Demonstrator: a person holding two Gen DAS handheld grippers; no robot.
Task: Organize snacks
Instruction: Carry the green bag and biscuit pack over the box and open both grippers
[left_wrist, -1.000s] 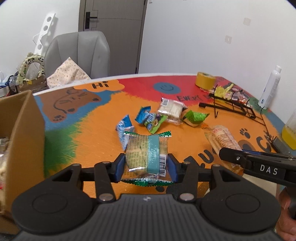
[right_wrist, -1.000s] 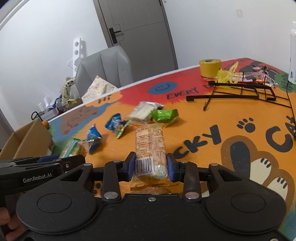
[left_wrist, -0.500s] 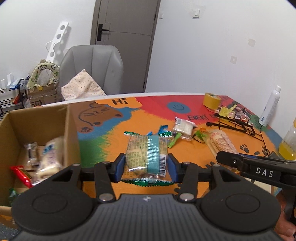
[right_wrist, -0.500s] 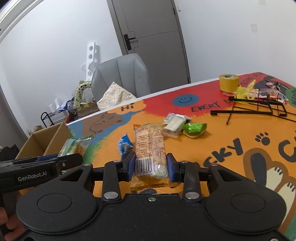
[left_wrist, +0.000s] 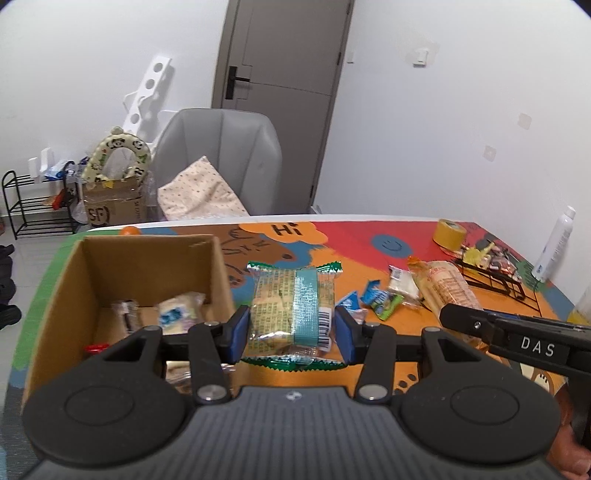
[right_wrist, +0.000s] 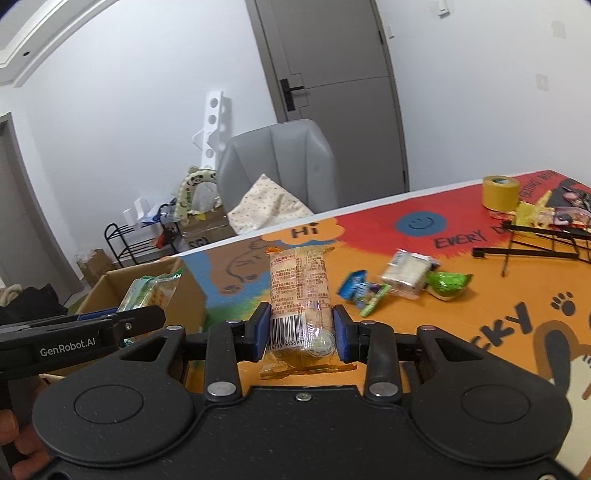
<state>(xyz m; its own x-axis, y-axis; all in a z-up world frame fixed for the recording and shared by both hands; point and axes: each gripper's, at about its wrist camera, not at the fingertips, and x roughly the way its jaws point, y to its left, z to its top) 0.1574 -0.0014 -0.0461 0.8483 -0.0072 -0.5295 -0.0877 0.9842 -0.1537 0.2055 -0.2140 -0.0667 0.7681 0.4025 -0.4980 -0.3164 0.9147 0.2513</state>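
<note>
My left gripper (left_wrist: 291, 334) is shut on a green-edged cracker packet (left_wrist: 291, 302) and holds it in the air just right of an open cardboard box (left_wrist: 147, 254) with several snacks inside. My right gripper (right_wrist: 300, 334) is shut on a long clear biscuit packet (right_wrist: 300, 295) above the orange table mat. In the right wrist view the left gripper (right_wrist: 85, 334) and its packet (right_wrist: 147, 293) show at the left, by the box (right_wrist: 122, 284). Loose snacks lie on the mat: a blue packet (right_wrist: 352, 286), a white one (right_wrist: 406, 271), a green one (right_wrist: 448, 282).
A black wire rack (right_wrist: 532, 240) with packets and a roll of yellow tape (right_wrist: 500, 192) stand at the table's far right. A white bottle (left_wrist: 554, 243) stands at the right edge. A grey chair (left_wrist: 218, 158) with a cushion is behind the table.
Both grippers have risen and swung left with their packets. The cardboard box has come into fuller view below and left of the left gripper.
</note>
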